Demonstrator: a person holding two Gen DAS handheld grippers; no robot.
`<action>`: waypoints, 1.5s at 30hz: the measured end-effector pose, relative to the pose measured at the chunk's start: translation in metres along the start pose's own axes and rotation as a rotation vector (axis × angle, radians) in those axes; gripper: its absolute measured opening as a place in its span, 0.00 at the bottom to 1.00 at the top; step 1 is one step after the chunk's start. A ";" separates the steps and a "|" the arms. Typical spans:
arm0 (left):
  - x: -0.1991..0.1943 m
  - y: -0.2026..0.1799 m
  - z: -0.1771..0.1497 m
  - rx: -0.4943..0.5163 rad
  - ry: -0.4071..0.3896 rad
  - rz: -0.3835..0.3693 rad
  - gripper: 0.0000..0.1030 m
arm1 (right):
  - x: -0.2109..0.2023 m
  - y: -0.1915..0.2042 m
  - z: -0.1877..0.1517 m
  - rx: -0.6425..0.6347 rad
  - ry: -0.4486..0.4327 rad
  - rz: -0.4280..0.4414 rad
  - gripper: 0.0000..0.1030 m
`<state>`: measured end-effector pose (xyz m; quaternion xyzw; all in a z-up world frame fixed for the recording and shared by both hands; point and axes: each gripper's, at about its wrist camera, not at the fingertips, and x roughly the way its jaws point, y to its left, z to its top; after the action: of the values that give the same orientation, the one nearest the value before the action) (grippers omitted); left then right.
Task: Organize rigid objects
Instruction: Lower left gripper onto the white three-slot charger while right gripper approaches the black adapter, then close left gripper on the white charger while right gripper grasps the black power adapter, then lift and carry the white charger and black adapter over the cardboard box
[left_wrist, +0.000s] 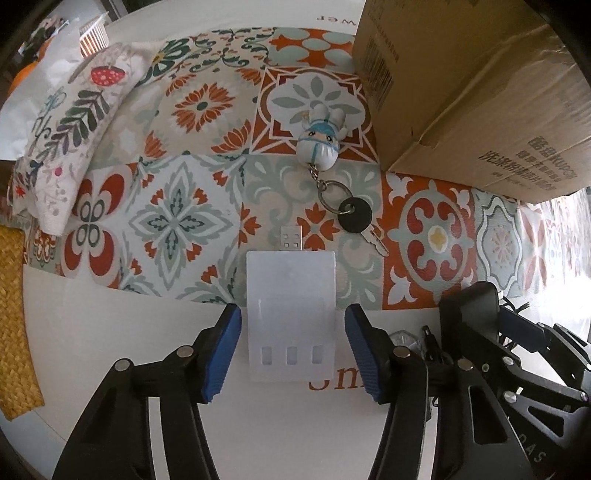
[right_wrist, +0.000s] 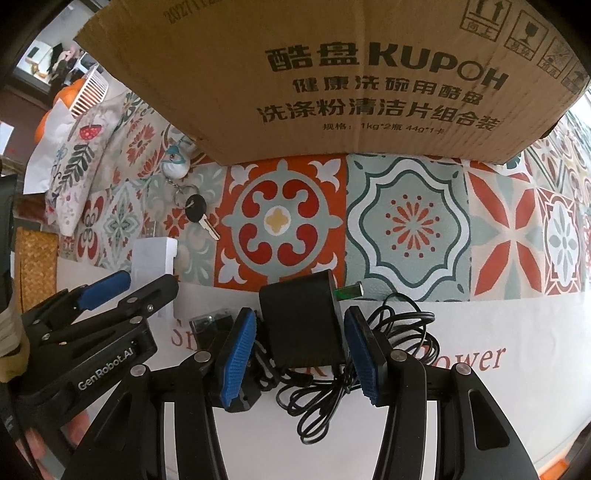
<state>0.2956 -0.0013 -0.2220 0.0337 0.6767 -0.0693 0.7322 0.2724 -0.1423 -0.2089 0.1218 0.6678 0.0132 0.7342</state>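
left gripper (left_wrist: 291, 350) is set astride the translucent white plastic usb case (left_wrist: 291, 314) on the tabletop, pads not yet touching; black power adapter (right_wrist: 304, 325) is clamped by right gripper (right_wrist: 301, 354), ready for sorting.

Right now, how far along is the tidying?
Nothing looks put away yet. In hand: the right gripper is clamped on the black adapter, and the left gripper straddles the white charger without pressing it. Left: the key and its figurine still lie beside the cardboard box.
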 end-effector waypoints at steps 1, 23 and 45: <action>0.004 0.000 0.002 -0.002 0.005 0.000 0.55 | 0.001 0.000 0.000 -0.001 0.001 0.000 0.50; -0.016 -0.001 -0.014 0.012 -0.046 0.014 0.45 | -0.002 0.000 -0.005 -0.052 -0.041 -0.007 0.45; -0.083 -0.038 -0.032 0.105 -0.194 -0.009 0.45 | -0.065 -0.026 -0.028 -0.034 -0.173 0.043 0.44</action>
<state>0.2527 -0.0298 -0.1405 0.0622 0.5981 -0.1110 0.7912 0.2338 -0.1749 -0.1524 0.1241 0.5988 0.0297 0.7907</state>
